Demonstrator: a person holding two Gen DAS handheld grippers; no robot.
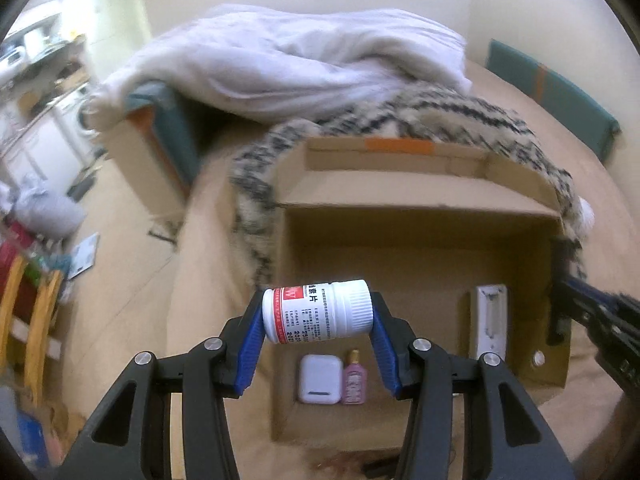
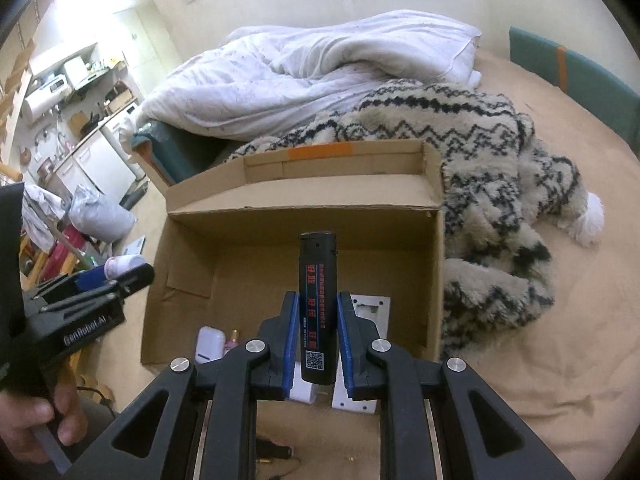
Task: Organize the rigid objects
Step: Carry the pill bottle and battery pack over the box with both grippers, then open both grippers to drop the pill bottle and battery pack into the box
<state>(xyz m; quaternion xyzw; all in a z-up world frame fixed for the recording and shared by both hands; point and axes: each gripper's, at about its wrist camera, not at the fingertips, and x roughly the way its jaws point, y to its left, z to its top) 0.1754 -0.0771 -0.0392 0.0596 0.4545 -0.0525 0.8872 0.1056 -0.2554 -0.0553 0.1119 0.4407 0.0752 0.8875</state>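
My left gripper (image 1: 318, 316) is shut on a white pill bottle (image 1: 318, 311) with a red label, held sideways above the left side of an open cardboard box (image 1: 420, 224). My right gripper (image 2: 318, 320) is shut on a black lighter (image 2: 317, 304) with red print, held upright over the same box (image 2: 304, 220). Inside the box lie a white earbud case (image 1: 319, 378), a small pink perfume bottle (image 1: 354, 380) and a white rectangular device (image 1: 490, 320). The right gripper shows at the box's right wall (image 1: 592, 312). The left gripper shows at the left (image 2: 92, 292).
The box sits on a tan bed sheet (image 2: 540, 340). A patterned fleece blanket (image 2: 500, 184) lies behind and right of it, a white duvet (image 2: 320, 76) further back. A teal headboard (image 2: 580, 76) is at far right. The floor with clutter (image 1: 48, 240) is left of the bed.
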